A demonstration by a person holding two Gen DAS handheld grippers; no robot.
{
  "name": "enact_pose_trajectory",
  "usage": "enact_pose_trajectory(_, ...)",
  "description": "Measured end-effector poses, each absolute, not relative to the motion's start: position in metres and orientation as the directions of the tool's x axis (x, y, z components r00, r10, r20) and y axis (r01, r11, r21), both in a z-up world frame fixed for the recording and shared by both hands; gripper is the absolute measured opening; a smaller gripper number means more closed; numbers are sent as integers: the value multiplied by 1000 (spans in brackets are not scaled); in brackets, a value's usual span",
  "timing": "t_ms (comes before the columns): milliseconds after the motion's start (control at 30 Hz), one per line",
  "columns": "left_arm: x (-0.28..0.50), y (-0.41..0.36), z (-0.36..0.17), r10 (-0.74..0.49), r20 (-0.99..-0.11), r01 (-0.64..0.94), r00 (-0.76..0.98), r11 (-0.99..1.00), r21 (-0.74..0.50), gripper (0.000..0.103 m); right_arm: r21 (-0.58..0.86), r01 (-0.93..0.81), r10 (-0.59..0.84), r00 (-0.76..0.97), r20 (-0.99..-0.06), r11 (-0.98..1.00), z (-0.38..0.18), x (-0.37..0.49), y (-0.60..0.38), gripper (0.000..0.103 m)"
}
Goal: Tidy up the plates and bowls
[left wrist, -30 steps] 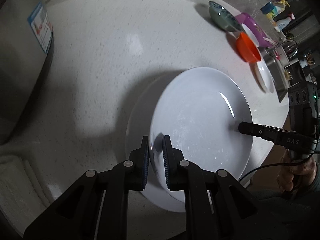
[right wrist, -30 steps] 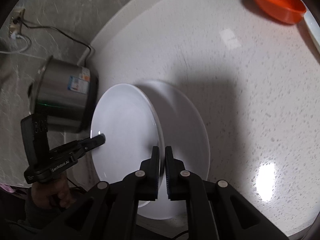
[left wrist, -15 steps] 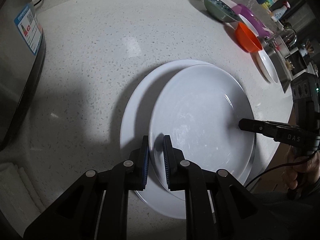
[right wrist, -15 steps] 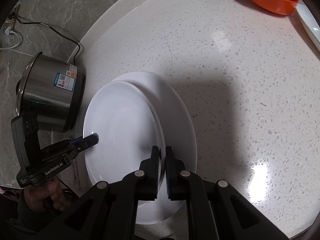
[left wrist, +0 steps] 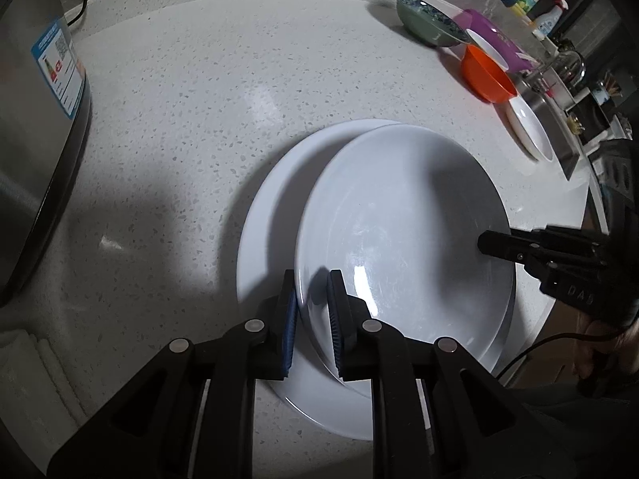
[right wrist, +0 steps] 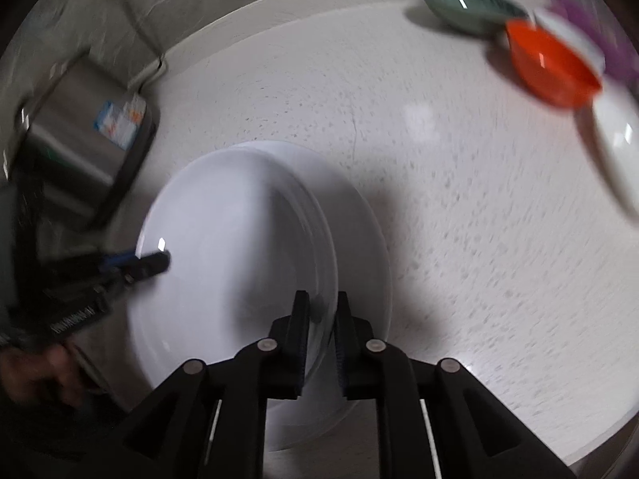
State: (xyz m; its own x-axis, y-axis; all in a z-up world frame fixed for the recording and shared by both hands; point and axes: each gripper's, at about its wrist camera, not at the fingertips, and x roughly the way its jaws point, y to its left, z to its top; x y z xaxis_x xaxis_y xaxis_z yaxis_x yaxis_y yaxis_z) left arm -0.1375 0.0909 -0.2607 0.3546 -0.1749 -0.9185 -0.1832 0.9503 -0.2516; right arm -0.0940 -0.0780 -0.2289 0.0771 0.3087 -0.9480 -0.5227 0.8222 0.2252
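Two large white plates sit on the speckled counter [left wrist: 179,99]. The top plate [left wrist: 399,219] rests on the lower plate [left wrist: 271,239], shifted toward its right side. My left gripper [left wrist: 311,291] is shut on the near rim of the top plate, one blue pad outside and one inside. My right gripper [right wrist: 322,311] straddles the opposite rim [right wrist: 325,263]; its jaws are opening and the pads stand off the rim. That view is blurred. Each gripper shows in the other's view: the right one [left wrist: 485,243] and the left one [right wrist: 159,261].
A steel cooker [left wrist: 32,119] stands at the left. Far right are a green bowl [left wrist: 427,26], a purple bowl [left wrist: 491,32], an orange bowl [left wrist: 485,76] and a small white plate [left wrist: 529,129] by a sink [left wrist: 559,99]. The counter's edge runs close to the plates' right side.
The top plate has come down from a tilt onto the lower plate. The right jaws have widened off the rim, and the right view has swung and blurred.
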Motion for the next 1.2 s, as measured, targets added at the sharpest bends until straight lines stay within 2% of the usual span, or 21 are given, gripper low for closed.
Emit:
enact_pose_trajectory(300, -138, 91, -261, -175, -914, -132, 367, 962, -238, 15, -17, -632, 172, 236, -956, 775, -228, -115, -47, 25)
enact_pose_trajectory(467, -138, 86, -261, -182, -908, -101, 377, 967, -236, 21, -113, -661, 124, 301, -946, 742, -231, -125, -37, 32)
enact_pose_trajectory(567, -137, 81, -260, -195, -904, -64, 381, 970, -236, 33, -133, -664, 116, 317, -941, 736, -232, -130, -38, 38)
enact_pose_trajectory(633, -138, 77, -258, -207, -897, -38, 392, 970, -240, 54, -158, -669, 106, 335, -936, 726, -232, -133, -38, 40)
enact_pose_trajectory(700, -137, 73, -257, -199, -897, -17, 396, 975, -224, 59, -172, -671, 102, 348, -932, 721, -234, -137, -38, 41)
enact_pose_trajectory(800, -138, 73, -256, -194, -896, -14, 400, 976, -217, 60, -160, -658, 108, 348, -931, 736, -233, -138, -40, 42)
enact_pose_trajectory(933, -140, 79, -245, -177, -882, -36, 437, 976, -214, 68, -149, -640, 133, 371, -919, 754, -227, -138, -46, 58)
enact_pose_trajectory(1000, -142, 83, -235, -175, -865, -50, 470, 973, -224, 68, -108, -629, 173, 369, -913, 770, -221, -137, -52, 60)
enact_pose_trajectory(1067, -142, 86, -221, -196, -839, -69, 507, 962, -266, 79, -40, -606, 234, 367, -900, 794, -209, -133, -64, 64)
enact_pose_trajectory(1133, -140, 87, -212, -236, -812, -82, 534, 941, -328, 82, 31, -564, 297, 387, -873, 825, -194, -125, -84, 75)
enact_pose_trajectory(1167, -138, 85, -208, -269, -796, -90, 543, 923, -373, 85, 78, -540, 328, 385, -862, 838, -188, -120, -97, 76)
enact_pose_trajectory(1200, -138, 84, -205, -288, -787, -99, 546, 911, -401, 96, 110, -521, 346, 382, -857, 847, -185, -114, -108, 77)
